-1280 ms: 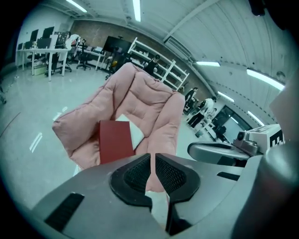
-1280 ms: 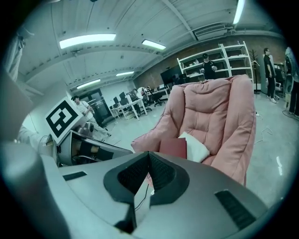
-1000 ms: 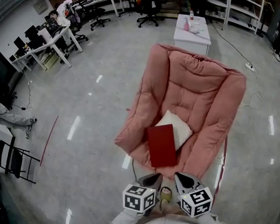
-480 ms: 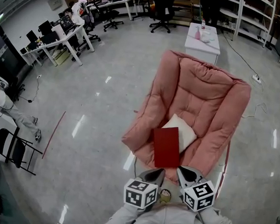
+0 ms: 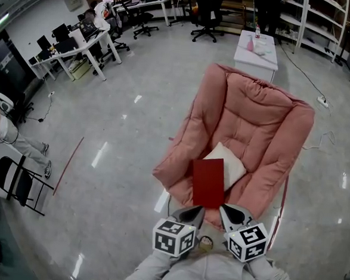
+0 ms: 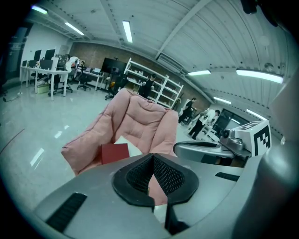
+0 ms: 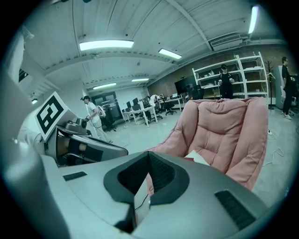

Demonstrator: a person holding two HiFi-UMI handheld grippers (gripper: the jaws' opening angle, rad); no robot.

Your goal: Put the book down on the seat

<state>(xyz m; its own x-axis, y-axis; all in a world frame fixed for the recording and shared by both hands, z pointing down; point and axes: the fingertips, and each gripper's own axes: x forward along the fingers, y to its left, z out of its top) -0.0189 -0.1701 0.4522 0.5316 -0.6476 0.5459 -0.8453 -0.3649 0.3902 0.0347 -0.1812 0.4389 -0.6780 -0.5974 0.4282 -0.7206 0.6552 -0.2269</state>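
Observation:
A dark red book (image 5: 208,182) lies flat on the seat of the pink padded chair (image 5: 254,121), its far end resting on a white pillow (image 5: 230,164). Nothing grips the book. My left gripper (image 5: 194,211) and right gripper (image 5: 225,210) hover side by side just in front of the chair's near edge, close to my body, both shut and holding nothing. From the left gripper view, the book (image 6: 115,152) shows beyond my left gripper (image 6: 153,156), whose pads meet. The right gripper view has its pads together too at my right gripper (image 7: 148,154), with the chair (image 7: 224,130) ahead.
A white table (image 5: 258,49) with small bottles stands behind the chair. Desks and office chairs (image 5: 80,46) fill the far left. A black folding chair (image 5: 16,185) and a person (image 5: 8,136) are at the left edge. Shelves (image 5: 315,20) line the back; a cable trails on the floor at right.
The head view has shifted a little, so the chair sits slightly higher and further right. The book has stayed where it lies. Both grippers remain shut near my body.

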